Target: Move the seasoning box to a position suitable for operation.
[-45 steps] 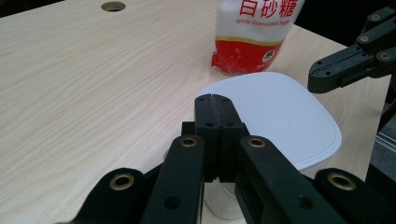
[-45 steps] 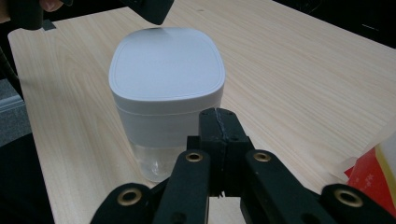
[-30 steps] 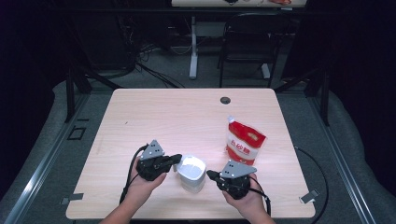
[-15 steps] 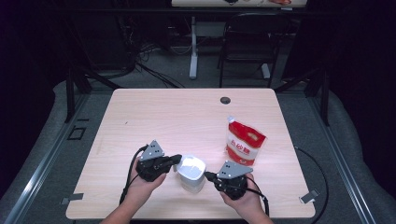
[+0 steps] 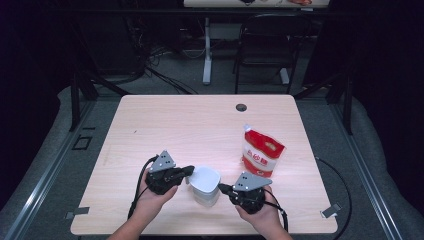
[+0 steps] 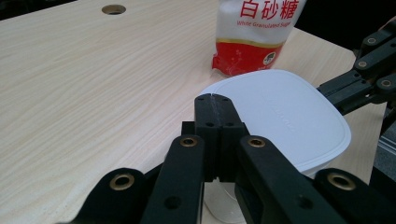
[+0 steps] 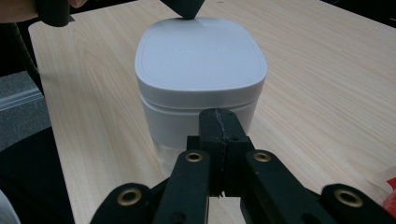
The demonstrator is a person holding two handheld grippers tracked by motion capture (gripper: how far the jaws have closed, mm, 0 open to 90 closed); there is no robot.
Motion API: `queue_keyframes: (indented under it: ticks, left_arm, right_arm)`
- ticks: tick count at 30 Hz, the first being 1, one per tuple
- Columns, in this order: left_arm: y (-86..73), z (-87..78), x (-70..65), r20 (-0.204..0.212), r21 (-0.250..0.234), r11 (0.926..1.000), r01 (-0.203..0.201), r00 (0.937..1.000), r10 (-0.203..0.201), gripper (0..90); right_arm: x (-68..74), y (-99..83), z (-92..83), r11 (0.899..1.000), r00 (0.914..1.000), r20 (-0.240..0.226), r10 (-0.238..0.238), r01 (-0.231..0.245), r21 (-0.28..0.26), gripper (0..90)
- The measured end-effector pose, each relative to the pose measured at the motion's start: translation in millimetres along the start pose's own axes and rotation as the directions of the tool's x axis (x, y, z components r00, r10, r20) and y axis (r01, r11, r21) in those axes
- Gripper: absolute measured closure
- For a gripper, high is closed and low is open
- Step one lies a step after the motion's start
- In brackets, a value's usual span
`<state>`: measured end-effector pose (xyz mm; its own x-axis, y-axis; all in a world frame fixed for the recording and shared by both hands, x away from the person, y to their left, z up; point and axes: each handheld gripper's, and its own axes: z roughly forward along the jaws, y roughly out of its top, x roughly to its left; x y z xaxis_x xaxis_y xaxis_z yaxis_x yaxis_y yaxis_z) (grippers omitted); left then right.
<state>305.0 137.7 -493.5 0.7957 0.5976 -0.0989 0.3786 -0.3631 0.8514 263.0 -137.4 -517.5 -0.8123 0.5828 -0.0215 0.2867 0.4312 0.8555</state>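
Note:
A white lidded container [image 5: 205,185] stands near the table's front edge, between my two grippers. My left gripper [image 5: 189,171] is shut and empty, its tip at the container's left rim [image 6: 275,112]. From the right, my right gripper [image 5: 222,188] points at the container's side [image 7: 201,79], also shut with nothing between its jaws. A red and white bag of white granulated sugar [image 5: 260,151] stands upright behind and to the right of the container [image 6: 254,32].
The light wood table [image 5: 200,125] has a cable hole [image 5: 241,107] near its far edge. A dark chair [image 5: 265,45] and a white table leg [image 5: 207,50] stand beyond it. Cables trail from both grippers toward the front edge.

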Motion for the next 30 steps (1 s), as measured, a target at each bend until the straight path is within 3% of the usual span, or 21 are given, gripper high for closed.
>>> queue_keyframes:
  ticks: [30]
  left_arm:
    - [-1.7,-1.1,-0.2,-0.007,-0.006,1.0000,0.000,1.0000,0.000,90.0]
  right_arm:
    - [0.7,1.9,0.4,1.000,1.0000,-0.004,0.001,-0.001,-0.012,90.0]
